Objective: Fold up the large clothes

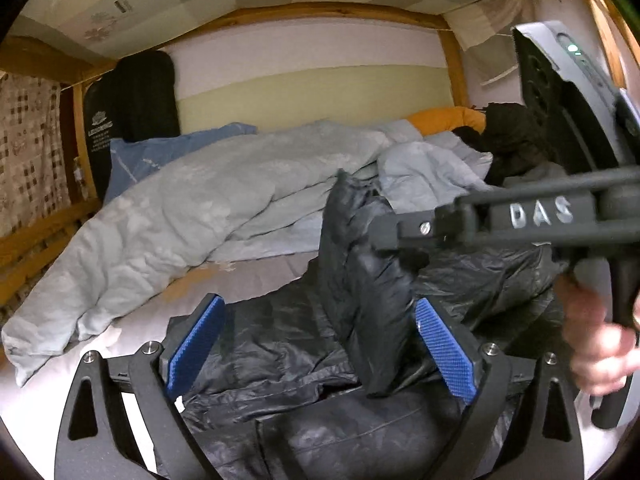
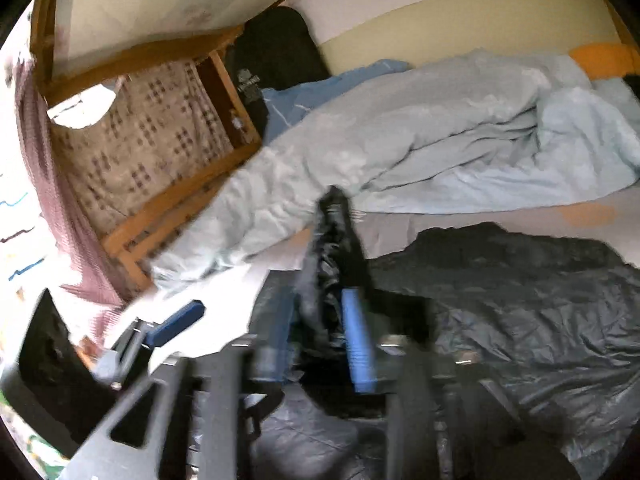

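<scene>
Two tongs over one bed (image 1: 260, 276), lower bunk with a wooden frame. Largest thing on it: pale blue duvet (image 1: 200, 200), bunched along the far side, not mine to fold. Near side: black puffer jacket (image 1: 288, 340), crumpled on the sheet, glossy quilted fabric, most of it flat but one part pulled up into a standing ridge.

That ridge, a sleeve or a front edge, I cannot tell which, is pinched in my right tongs (image 2: 320, 344). Right wrist view: blue pads (image 2: 360, 344) pressed against the black fabric from both sides, strip of jacket rising between them. Motion blur there, so exact bite depth is unclear.

My left tongs (image 1: 320, 344) spread wide, blue pads well apart, holding nothing, hovering just over the jacket body with the raised fold between the pads. Left view also shows the right tool's body crossing the upper right with my hand (image 1: 596, 344) on its grip.

Step in hand, as I judge it: carrying the lifted part across the body for a first fold. To do it well: keep the pinch firm, since slick shell fabric likely slips; lift only enough to clear the bulk; use left tongs to press or pin the body near the fold line so the whole jacket doesn't drag; lay the part down flat, then release.
</scene>
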A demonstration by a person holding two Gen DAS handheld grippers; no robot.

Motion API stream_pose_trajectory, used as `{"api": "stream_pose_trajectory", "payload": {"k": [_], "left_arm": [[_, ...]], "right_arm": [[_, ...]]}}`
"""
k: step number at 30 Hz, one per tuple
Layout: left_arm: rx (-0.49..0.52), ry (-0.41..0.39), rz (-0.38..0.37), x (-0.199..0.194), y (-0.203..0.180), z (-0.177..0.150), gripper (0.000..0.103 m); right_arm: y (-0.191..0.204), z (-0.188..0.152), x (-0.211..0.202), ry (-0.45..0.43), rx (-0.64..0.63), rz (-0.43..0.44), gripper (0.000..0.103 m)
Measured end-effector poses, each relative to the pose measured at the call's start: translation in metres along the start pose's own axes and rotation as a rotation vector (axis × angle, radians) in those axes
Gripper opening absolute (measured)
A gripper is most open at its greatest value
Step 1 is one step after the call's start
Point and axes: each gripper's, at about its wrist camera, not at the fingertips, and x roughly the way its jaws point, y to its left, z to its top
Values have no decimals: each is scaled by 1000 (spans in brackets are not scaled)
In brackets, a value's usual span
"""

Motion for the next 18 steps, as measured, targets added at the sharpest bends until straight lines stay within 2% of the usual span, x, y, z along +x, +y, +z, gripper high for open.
{"api": "stream_pose_trajectory", "payload": {"k": [1,2,6,8,10,14,16,18], "left_arm": [[-14,8,8,2,3,-1,95],[-30,15,14,3,7,-1,95],[-68,58,32,13,20,-5,95],[-101,92,23,22,26,-8,95],[-131,143,23,32,32,-13,95],[-179,239,77,53,49,-26,95],[-201,304,99,65,59,-32,95],[-224,410,133,82,68,-41,94]], "right_arm": [[3,-2,-4,-21,-22,-39,81],[2,-3,-10,-54,-29,-56,83],[-13,0,-31,-85,-39,-90,83],[-33,4,-43,-88,-25,-139,83],[-59,7,-57,-92,-18,-228,83],[-111,7,-82,-26,-33,-397,82],[-137,2,-99,11,-49,-472,78],[-158,-2,-108,59,-53,-494,69]]}}
